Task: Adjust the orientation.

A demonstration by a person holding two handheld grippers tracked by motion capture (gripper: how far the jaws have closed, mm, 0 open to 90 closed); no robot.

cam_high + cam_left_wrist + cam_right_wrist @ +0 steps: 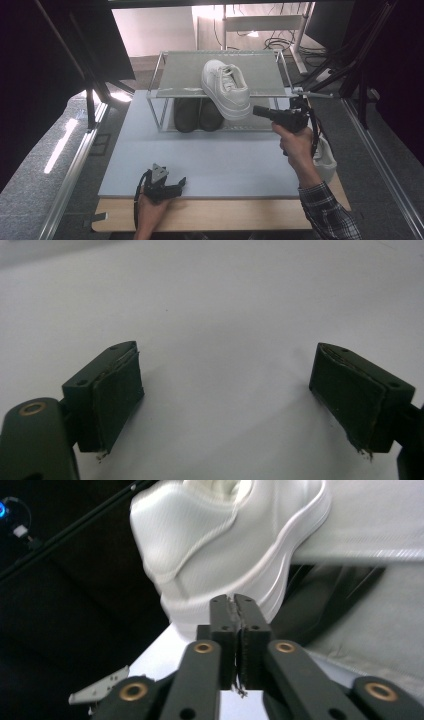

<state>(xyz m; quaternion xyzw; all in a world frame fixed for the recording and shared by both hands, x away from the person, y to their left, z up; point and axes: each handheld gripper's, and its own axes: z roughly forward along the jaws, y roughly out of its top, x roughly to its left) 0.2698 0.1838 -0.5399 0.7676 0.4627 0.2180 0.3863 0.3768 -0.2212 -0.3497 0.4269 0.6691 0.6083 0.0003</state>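
The right tool (237, 600) has its jaws pressed flat together with nothing between them. Its tips sit just in front of the heel of the white shoe (220, 545); whether they touch it I cannot tell. From the high view the right tool (256, 111) points level at that shoe (226, 88), which lies on the top shelf of a metal rack (175, 75) with its heel hanging over the front edge. Under the shelf, on the lower level, stands a pair of dark shoes (197, 115). Another white shoe (326, 161) lies at the right edge of the counter (220, 160), behind the right hand. The left tool (172, 186) rests at the near edge of the counter; its jaws (225, 395) stand wide apart over the bare grey surface, holding nothing.
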